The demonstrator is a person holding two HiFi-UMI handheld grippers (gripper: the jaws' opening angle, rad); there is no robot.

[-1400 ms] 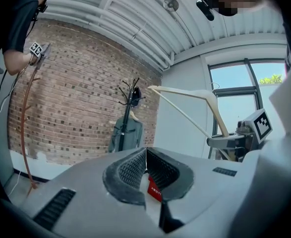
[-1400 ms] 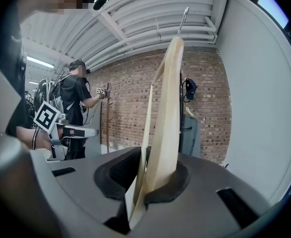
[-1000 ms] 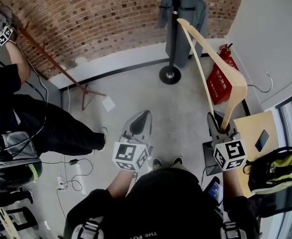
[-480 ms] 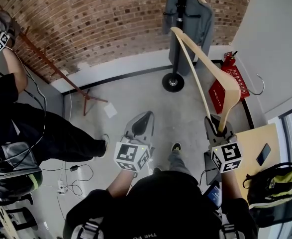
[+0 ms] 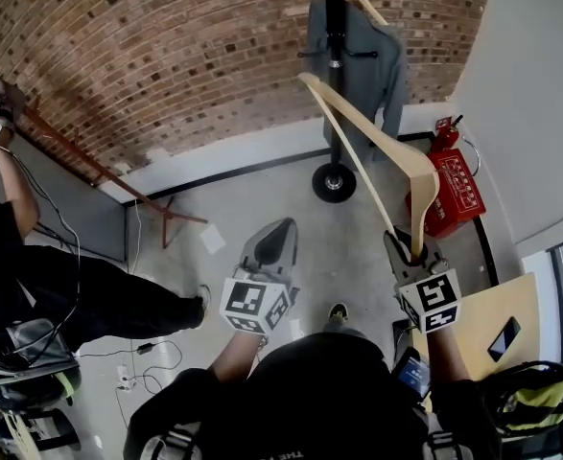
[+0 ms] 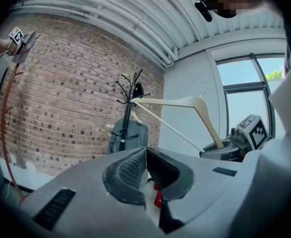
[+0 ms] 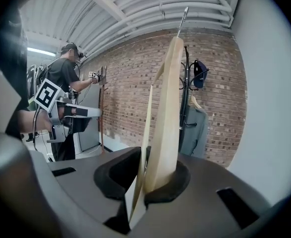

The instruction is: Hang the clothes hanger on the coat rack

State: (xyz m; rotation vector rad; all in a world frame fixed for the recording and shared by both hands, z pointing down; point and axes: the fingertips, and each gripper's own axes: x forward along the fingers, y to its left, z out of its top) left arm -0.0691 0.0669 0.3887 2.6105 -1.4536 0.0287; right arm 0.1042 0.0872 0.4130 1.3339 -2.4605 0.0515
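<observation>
Right tongs [image 5: 412,257] clamped on one end of the wooden clothes hanger [image 5: 377,131]. The hanger is tilted up toward the coat rack [image 5: 335,27], near it but not hooked on (a grey jacket [image 5: 377,56] hangs there). Left tongs [image 5: 271,242] are pinched together with nothing in them.

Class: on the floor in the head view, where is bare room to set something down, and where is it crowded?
Bare floor lies between the baseboard, the coat rack's base and the sheet of paper. Crowded: the red box right of the base, and lower left, with a person's leg and cables.
</observation>
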